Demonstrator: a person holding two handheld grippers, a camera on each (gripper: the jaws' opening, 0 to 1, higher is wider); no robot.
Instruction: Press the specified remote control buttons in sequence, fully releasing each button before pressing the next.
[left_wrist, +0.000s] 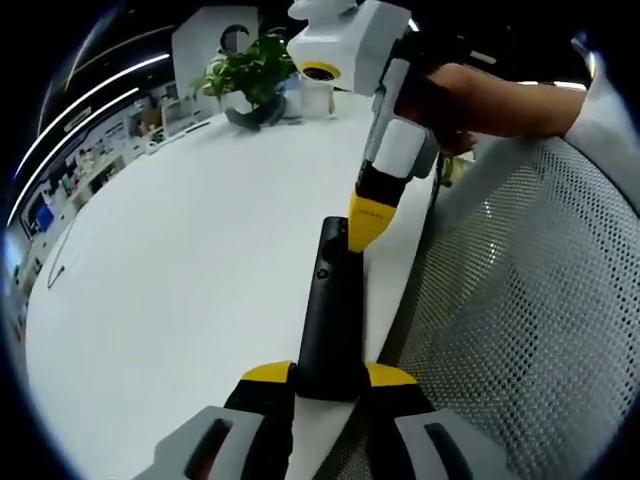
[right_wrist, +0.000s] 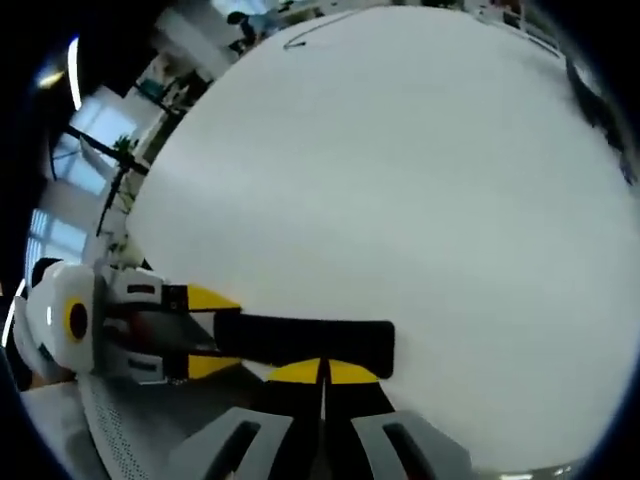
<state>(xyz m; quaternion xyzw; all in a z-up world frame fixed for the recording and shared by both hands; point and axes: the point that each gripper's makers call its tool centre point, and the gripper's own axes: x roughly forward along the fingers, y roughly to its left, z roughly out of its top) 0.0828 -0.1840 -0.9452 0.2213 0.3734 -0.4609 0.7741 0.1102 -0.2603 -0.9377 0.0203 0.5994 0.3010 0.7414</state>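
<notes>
White table (left_wrist: 180, 270): left tool (left_wrist: 330, 375) clamps remote (left_wrist: 328, 310); right tool (right_wrist: 322, 372), closed, tips touch remote top.

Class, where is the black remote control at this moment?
In the left gripper view, the slim black remote control lies near the white table's edge, gripped by the left claw, with the right claw's yellow tips at its far end.

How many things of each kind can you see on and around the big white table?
Remote control: 1
Grippers: 2, left gripper and right gripper
Potted plant: 1
White table: 1
Mesh chair: 1
Total: 6
</notes>
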